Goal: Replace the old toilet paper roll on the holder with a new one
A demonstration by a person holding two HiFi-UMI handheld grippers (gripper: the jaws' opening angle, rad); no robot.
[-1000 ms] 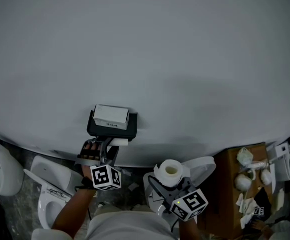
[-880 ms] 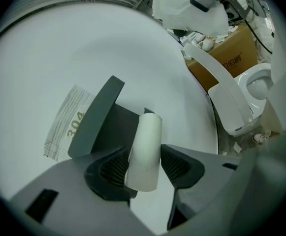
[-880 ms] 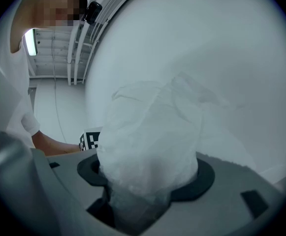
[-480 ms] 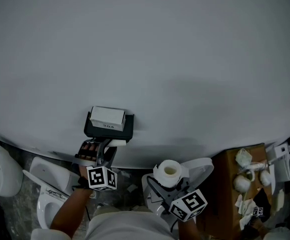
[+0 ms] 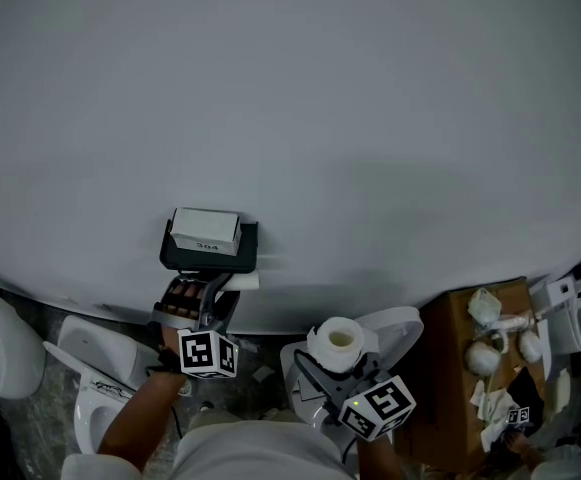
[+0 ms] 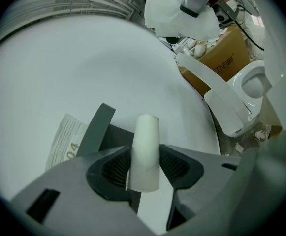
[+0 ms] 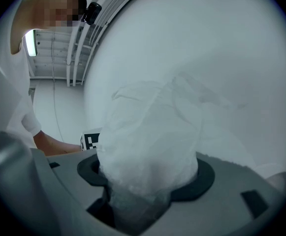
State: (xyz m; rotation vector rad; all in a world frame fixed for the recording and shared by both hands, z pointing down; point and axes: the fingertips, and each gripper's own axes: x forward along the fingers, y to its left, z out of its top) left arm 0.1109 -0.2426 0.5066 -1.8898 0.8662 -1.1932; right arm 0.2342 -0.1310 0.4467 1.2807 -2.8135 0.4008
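- Since a second ago, the left gripper has been closing its jaws, and its pads now press on both sides of the empty cardboard tube. In the head view the tube's end has drawn out level with the right edge of the dark holder; earlier it sat further under it.
- On top of the holder a white box lies against the wall.
- The tube is just below the holder; whether it is fully free of the holder is not clear from these views.
- Further right, the right gripper waits with its jaws clamped wide on the new toilet paper roll, held upright well apart from the holder.
- By the look of it, the removal is nearly done. The tube still has to come clear and be put aside, and the new roll still has to go onto the holder.
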